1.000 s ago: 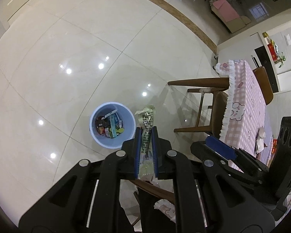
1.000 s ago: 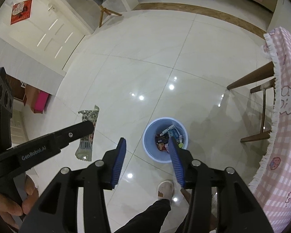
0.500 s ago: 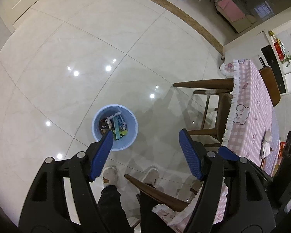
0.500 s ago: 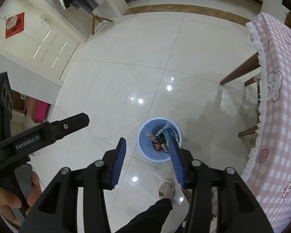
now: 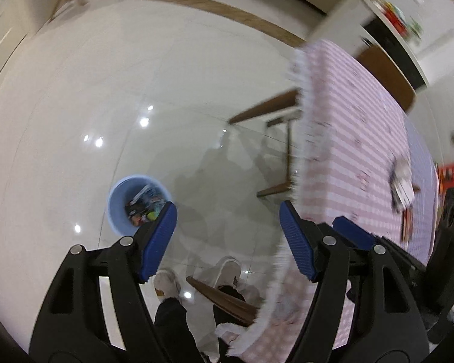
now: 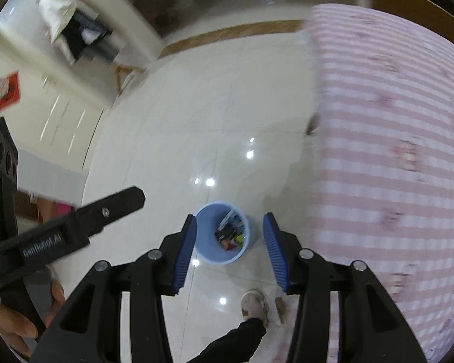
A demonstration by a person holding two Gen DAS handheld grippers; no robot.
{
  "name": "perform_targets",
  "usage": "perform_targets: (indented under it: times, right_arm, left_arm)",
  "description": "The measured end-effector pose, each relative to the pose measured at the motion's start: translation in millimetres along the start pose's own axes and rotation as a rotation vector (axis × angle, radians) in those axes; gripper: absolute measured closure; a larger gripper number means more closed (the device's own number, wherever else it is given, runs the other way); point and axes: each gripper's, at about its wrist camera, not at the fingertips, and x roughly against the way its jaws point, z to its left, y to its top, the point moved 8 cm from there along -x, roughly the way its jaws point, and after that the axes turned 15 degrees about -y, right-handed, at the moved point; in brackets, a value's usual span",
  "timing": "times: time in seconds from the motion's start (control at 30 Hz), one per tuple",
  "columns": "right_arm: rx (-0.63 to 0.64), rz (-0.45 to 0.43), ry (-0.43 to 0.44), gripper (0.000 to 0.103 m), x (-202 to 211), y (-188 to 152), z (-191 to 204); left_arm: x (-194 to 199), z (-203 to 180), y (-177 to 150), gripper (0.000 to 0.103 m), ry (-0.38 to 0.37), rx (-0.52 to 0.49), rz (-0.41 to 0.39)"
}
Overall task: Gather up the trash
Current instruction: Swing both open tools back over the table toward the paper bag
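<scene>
My left tongs (image 5: 228, 234) stand with the jaws wide apart and nothing between the blue pads (image 5: 159, 243). My right tongs (image 6: 230, 249) stand at a narrower spread, also empty; only floor and the bin show in the gap between their pads (image 6: 184, 254). Both tools point steeply downward.

Directly below the tools are my feet in light slippers (image 5: 168, 282) and a dark trouser leg (image 6: 236, 337). In the left wrist view, a curved wooden chair back (image 5: 224, 298) lies just beside the slippers. In the right wrist view, my left hand (image 6: 21, 314) grips the handle of the left tongs at the lower left edge.

The blue trash bin (image 5: 116, 208) stands upright on the glossy white tile floor (image 5: 106, 90), just ahead of my feet. It holds mixed packaging and wrappers (image 6: 231, 231). In the left wrist view the bin sits beside the left pad; in the right wrist view it appears between the two pads, well below them.

To the right stands a table covered by a pink checked cloth (image 6: 393, 151) with a white fringe (image 5: 305, 133). Some items (image 5: 404, 181) lie on the cloth; blur prevents identification. Wooden chair legs (image 5: 266, 106) show at the table edge.

Farther off, a brown floor border strip (image 5: 208, 6) crosses the tiles. Beyond it, a white door with a red sign (image 6: 6, 92) appears in the right wrist view. Both views are blurred.
</scene>
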Motion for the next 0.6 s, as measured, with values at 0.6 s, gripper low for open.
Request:
perform_targets:
  times: [0.6]
  right_arm:
    - [-0.644,-0.124,-0.275,0.052,60,-62,-412]
  left_arm:
    - [-204,-342,-82,0.034,-0.070,-0.661,0.232]
